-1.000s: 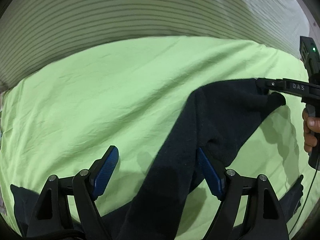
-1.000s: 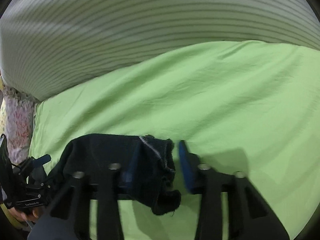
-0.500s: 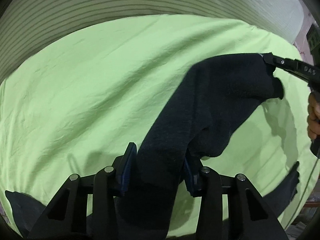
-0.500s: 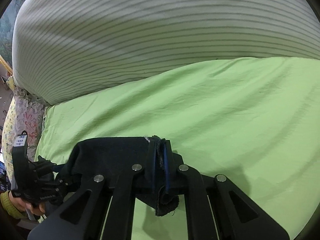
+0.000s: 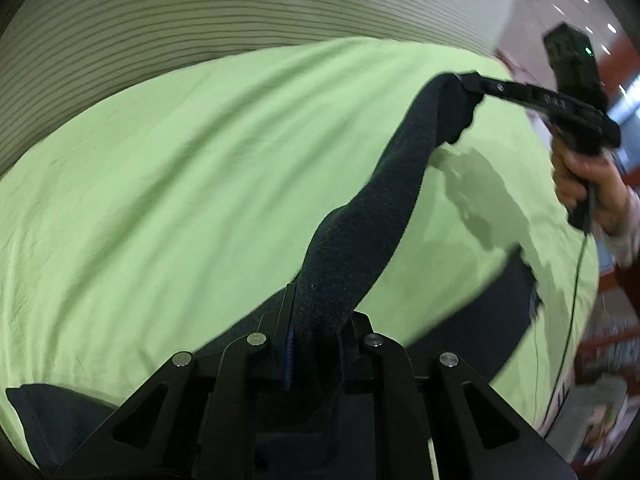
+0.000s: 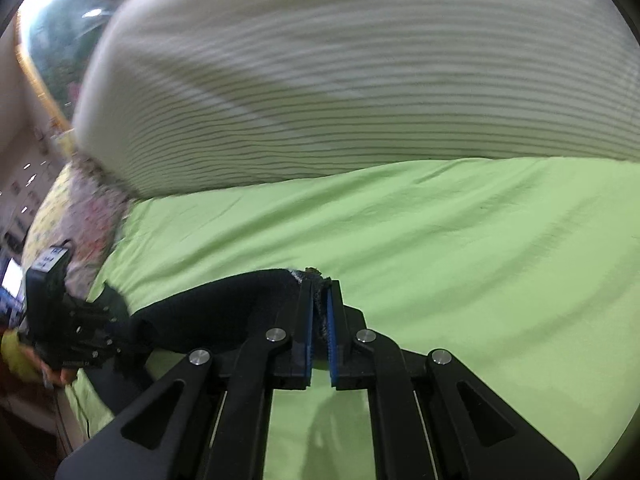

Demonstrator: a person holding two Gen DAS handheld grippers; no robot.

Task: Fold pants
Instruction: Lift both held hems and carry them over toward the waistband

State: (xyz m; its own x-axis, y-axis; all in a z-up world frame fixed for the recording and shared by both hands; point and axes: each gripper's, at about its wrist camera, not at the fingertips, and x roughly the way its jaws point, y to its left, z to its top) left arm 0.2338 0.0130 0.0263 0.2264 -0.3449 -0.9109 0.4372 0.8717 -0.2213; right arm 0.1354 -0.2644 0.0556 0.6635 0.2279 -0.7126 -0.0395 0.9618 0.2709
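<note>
Dark navy pants (image 5: pixel 380 200) hang stretched in the air between my two grippers above a green bed sheet (image 5: pixel 180 168). My left gripper (image 5: pixel 316 320) is shut on one end of the lifted pant leg. My right gripper (image 6: pixel 319 300) is shut on the frayed hem at the other end of the pants (image 6: pixel 224 308); it shows in the left wrist view (image 5: pixel 472 82) at the upper right. More of the pants (image 5: pixel 480 312) lies on the sheet at the lower right and lower left. The left gripper shows in the right wrist view (image 6: pixel 100 320) at the far left.
A large white striped bolster (image 6: pixel 360 80) lies along the far side of the bed. A floral pillow (image 6: pixel 80 208) sits at the bed's left end. The sheet's right edge (image 5: pixel 576 280) drops off toward the room floor.
Both grippers closed on the pants, the left one most recently, and lifted the leg off the sheet. The cloth now hangs taut between them, higher than before.
</note>
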